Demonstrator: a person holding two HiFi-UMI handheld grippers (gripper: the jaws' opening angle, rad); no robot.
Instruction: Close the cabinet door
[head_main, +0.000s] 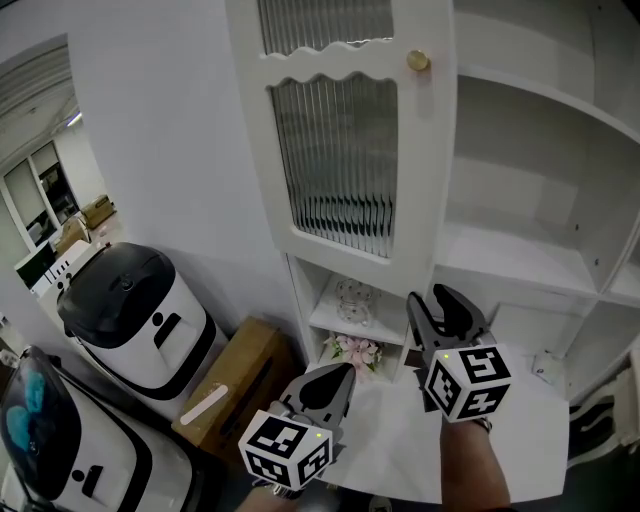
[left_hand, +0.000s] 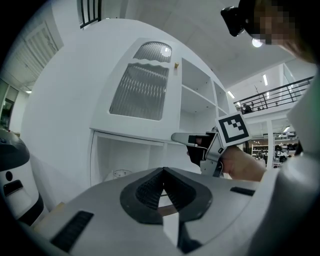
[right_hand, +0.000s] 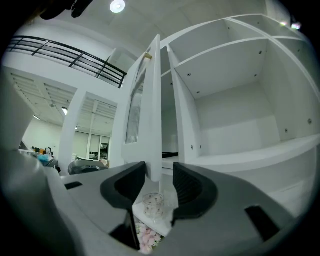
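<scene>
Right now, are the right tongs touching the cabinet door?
Cannot tell. Right gripper view: the cabinet door stands edge-on between the open right tongs, close beside one pad; no plain gap or contact.

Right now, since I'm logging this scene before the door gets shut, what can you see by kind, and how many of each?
Grippers: 2, the left gripper and the right gripper
Cabinet door: 1
Brass knob: 1
Glass cup: 1
Bunch of pink flowers: 1
Cardboard box: 1
White machines with black tops: 2
Total: 9
</scene>
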